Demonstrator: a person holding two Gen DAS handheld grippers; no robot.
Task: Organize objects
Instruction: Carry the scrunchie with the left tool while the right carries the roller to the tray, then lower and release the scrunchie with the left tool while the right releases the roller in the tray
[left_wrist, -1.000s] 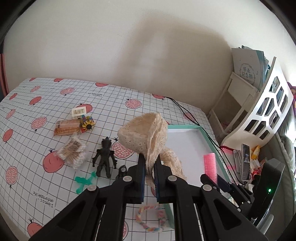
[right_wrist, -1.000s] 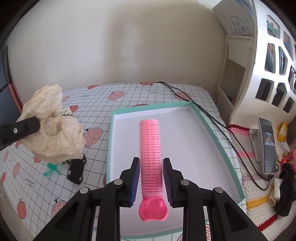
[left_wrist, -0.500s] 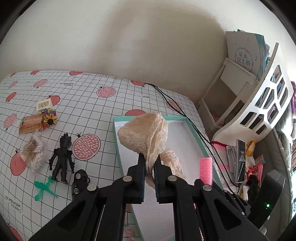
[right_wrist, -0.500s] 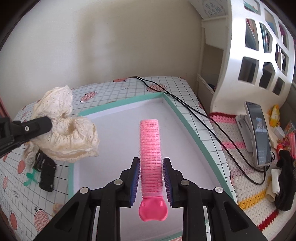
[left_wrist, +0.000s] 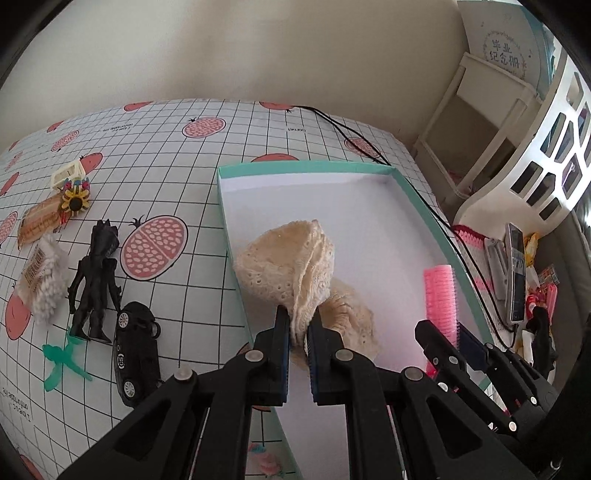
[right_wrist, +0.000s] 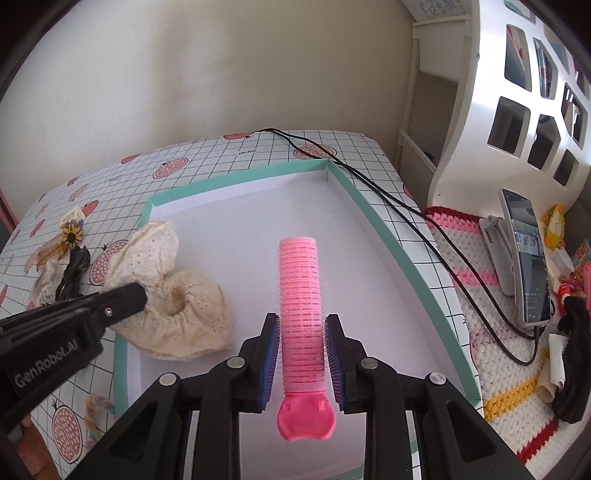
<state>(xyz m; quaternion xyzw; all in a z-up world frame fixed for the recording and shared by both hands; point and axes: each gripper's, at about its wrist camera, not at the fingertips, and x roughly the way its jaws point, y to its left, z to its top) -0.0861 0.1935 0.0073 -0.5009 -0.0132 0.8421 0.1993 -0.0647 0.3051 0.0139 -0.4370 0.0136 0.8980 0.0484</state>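
Lowering things gently is what's called for here. The cream lace scrunchie is pinched tight in the left tool and is already slumped onto the floor of the teal-rimmed tray by its left wall, so it only needs letting go. The pink hair roller is clamped in the right tool above the tray's near half, and should be set down flat, clear of the scrunchie. Compared with a second ago, the scrunchie has been carried off the surface's left side and into the tray.
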